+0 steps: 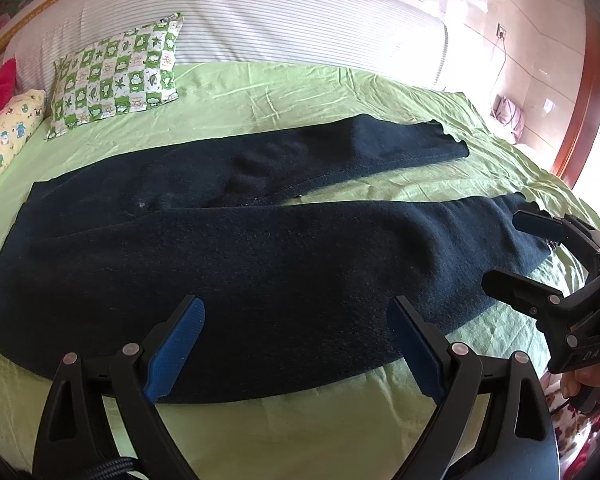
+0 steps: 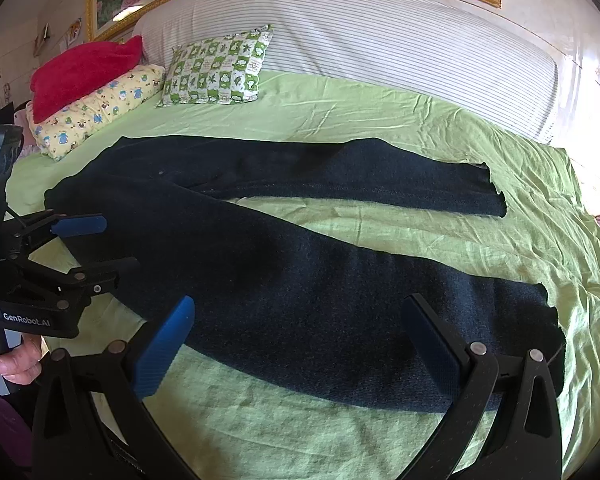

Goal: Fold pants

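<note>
you see dark navy pants (image 1: 260, 248) on a lime green sheet (image 1: 260, 92), a green-and-white checked pillow (image 1: 116, 72) (leaf prints), a yellow cartoon-print pillow (image 2: 96, 108), a red towel (image 2: 80, 72), and blue pads (image 1: 176, 348).

"GenRobot.AI" stands on the left tool (image 2: 96, 246); "DAS" on the right tool (image 1: 504, 250).

Dark navy pants (image 1: 228, 248), fleece-like nap, lie flat and unfolded across the middle of the frame. Waist end at left, both legs running right and splayed in a narrow V, a wedge of surface showing between them. Far leg (image 2: 380, 176) sits upper right; near leg (image 2: 320, 300) crosses lower centre. Cuff edges slightly wavy.
</note>
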Tool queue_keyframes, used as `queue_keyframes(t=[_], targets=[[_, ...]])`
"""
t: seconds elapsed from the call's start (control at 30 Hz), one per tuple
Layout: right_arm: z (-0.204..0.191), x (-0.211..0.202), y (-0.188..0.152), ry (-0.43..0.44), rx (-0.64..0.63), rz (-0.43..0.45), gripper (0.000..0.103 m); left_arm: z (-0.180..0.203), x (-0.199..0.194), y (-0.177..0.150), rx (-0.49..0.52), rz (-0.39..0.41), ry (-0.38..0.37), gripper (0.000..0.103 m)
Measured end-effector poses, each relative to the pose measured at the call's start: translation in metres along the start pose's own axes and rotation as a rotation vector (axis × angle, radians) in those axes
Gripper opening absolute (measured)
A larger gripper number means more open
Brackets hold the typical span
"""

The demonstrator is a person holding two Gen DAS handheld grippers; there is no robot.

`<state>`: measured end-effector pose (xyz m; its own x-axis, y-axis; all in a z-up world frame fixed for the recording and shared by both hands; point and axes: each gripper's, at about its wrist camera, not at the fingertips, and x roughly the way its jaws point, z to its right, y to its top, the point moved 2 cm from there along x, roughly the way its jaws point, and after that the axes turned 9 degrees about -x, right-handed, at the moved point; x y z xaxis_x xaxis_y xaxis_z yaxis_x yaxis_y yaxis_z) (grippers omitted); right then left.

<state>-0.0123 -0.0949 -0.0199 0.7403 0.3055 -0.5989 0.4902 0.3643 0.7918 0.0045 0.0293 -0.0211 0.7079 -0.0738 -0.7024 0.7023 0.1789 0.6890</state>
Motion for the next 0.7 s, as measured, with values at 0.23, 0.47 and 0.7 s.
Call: queue_keyframes(t=[0.23, 0.47, 0.7], targets=[[0.001, 0.001, -0.002, 0.002, -0.013, -0.093, 0.103, 0.002, 0.003, 0.002, 0.012, -0.016, -0.011, 0.093], [0.002, 0.0, -0.001, -0.026, -0.033, -0.022, 0.103, 0.003, 0.008, 0.008, 0.024, -0.027, -0.023, 0.093], [0.02, -0.001, 0.013, -0.017, -0.023, -0.026, 0.103, 0.009, 0.013, 0.029, 0.062, -0.048, -0.077, 0.094]])
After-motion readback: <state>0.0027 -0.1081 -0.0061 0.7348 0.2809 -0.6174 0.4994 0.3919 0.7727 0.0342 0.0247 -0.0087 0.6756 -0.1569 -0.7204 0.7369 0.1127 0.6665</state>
